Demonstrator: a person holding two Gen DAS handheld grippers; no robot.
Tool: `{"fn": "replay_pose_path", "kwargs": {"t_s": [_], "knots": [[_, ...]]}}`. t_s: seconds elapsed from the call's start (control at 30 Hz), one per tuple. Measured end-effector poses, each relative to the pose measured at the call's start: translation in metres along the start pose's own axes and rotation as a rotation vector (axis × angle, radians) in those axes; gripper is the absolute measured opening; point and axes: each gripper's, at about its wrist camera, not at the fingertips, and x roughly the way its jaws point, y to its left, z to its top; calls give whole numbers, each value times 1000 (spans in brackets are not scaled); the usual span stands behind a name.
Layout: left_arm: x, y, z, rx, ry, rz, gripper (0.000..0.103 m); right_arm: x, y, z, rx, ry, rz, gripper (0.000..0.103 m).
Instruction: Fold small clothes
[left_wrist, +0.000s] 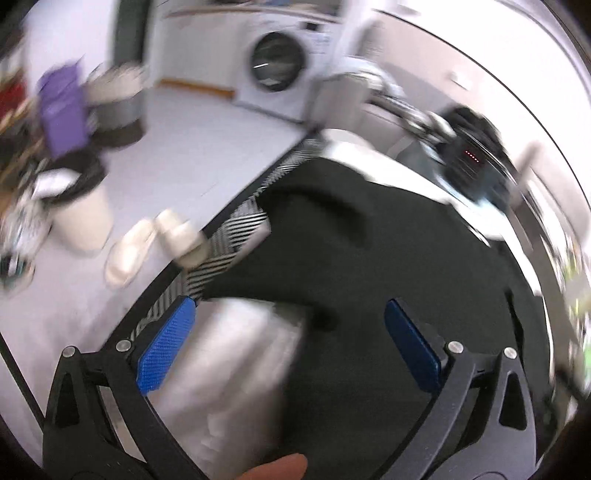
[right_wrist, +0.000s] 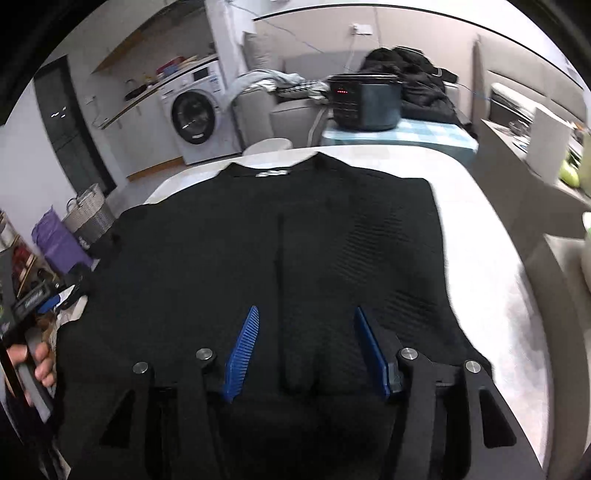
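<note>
Progress: While the black knitted top (right_wrist: 280, 251) lies spread flat on the white tabletop (right_wrist: 480, 236), I judge no fold made yet; sides, sleeves and hem all seem left to do.
Where it is: the top covers most of the tabletop, its left side reaching the left edge, with bare white showing to its right and beyond the collar.
Which way it points: the collar and its small white label (right_wrist: 272, 172) face away from me, the hem toward me; the long axis runs from me to the far edge, along the centre seam.
Right gripper (right_wrist: 304, 349): jaws apart, empty, low over the hem, either side of the seam.
Left gripper (left_wrist: 288, 345): jaws spread wide, holding nothing, over the top's left edge; that view is blurred.
</note>
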Motion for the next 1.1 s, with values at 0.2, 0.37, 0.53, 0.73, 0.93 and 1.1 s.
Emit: {"fn": "replay_pose_path", "kwargs": {"t_s": [0.2,0.37,0.53,0.73,0.93,1.1], "knots": [[45,75,26,-273,124,-126,80,1,24,-3,-28,19,12,55],[93,92,31,-378,269,-217,80,-5,20,-8,-16,23,-11,55],[116,82,10,-473,350,-308,70,-7,12,-9,-9,20,-24,55],[102,67,21,-432,182,-284,5,-7,6,-14,11,23,-27,56],[38,-9,49,-114,-49,-256,1,-8,1,-20,16,23,-22,56],[4,-151,9,450,-19,-351,2,-10,-1,-25,21,20,-23,56]]}}
